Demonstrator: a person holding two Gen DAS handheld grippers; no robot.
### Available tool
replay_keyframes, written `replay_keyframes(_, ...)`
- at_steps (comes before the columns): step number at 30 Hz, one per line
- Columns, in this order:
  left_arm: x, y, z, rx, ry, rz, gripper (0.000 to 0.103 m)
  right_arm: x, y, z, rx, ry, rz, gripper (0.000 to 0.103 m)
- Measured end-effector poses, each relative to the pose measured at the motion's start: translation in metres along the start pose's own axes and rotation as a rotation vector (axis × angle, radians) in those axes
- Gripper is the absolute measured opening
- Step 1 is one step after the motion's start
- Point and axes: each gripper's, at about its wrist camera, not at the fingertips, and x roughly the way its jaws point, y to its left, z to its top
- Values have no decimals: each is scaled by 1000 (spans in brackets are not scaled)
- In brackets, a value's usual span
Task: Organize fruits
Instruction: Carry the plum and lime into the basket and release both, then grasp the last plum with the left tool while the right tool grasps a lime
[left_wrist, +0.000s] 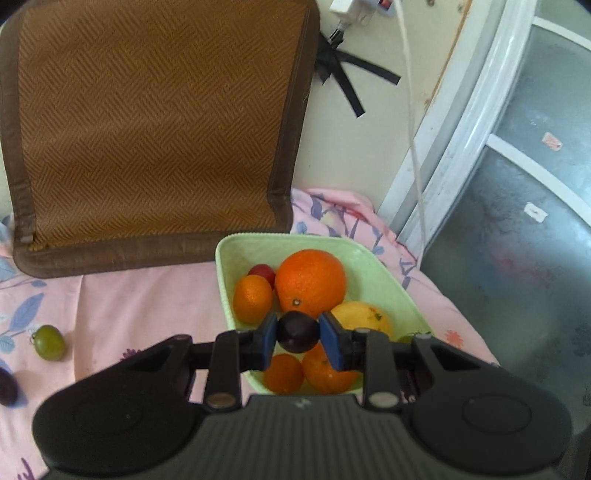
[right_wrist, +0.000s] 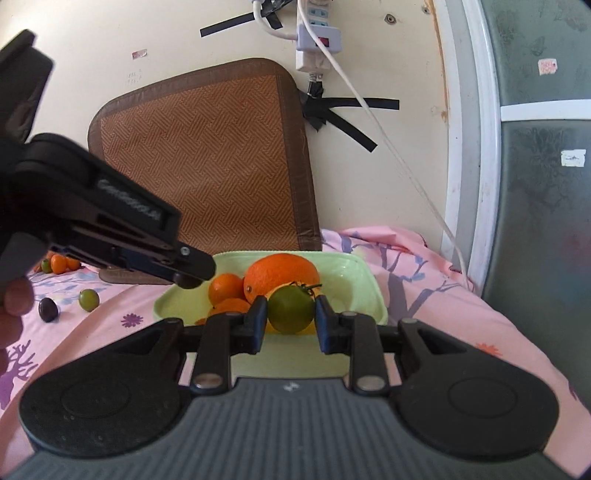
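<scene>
Your left gripper (left_wrist: 298, 335) is clamped on a dark purple plum (left_wrist: 297, 331), blue pads pressing both sides, and it hangs above the near half of the pale green basin (left_wrist: 236, 246). Your right gripper (right_wrist: 290, 313) grips a green tomato (right_wrist: 291, 309) with its stalk at 1 o'clock, held over the near edge of the same basin (right_wrist: 373, 291).

Basin contents, from the left wrist view: a large orange (left_wrist: 310, 282) at centre, a smaller orange (left_wrist: 252, 298) touching it at 9 o'clock, a red fruit (left_wrist: 262, 273) partly hidden behind those two at 11 o'clock, a yellow fruit (left_wrist: 364, 317) at 4 o'clock of the large orange, and two more small oranges (left_wrist: 283, 373) at the near wall, beneath the held plum. A further green fruit near the yellow one is mostly hidden by the gripper.

Outside the basin, on the pink floral sheet (left_wrist: 147, 306): a green grape-like fruit (left_wrist: 50, 341) at 9 o'clock of the basin, and another dark plum (left_wrist: 7, 386) just beyond it at the frame edge. The right wrist view shows a small cluster of orange and green fruits (right_wrist: 59, 264) farther off at 9 o'clock, partly hidden behind your left gripper's body.

A brown woven mat (left_wrist: 155, 122) leans against the wall at 12 o'clock, its bottom edge just behind the basin.
</scene>
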Motion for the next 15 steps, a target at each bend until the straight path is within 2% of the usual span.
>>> replay_keyframes(3, 10, 4, -1, -17, 24, 5, 33, 2, -1, 1, 7, 4, 9, 32)
replay_keyframes(5, 12, 6, -3, -22, 29, 7, 38, 4, -4, 2, 27, 10, 13, 37)
replay_keyframes(7, 9, 8, -4, -29, 22, -2, 40, 2, -8, 1, 50, 0, 13, 43)
replay_keyframes(9, -1, 13, -4, -45, 11, -14, 40, 1, -10, 1, 66, -7, 17, 43)
replay_keyframes(12, -33, 26, -7, -59, -57, -33, 44, -4, -13, -1, 84, -35, 11, 43)
replay_keyframes(15, -74, 55, -17, -93, -135, -2, 49, -12, -14, -2, 88, -70, -10, 42)
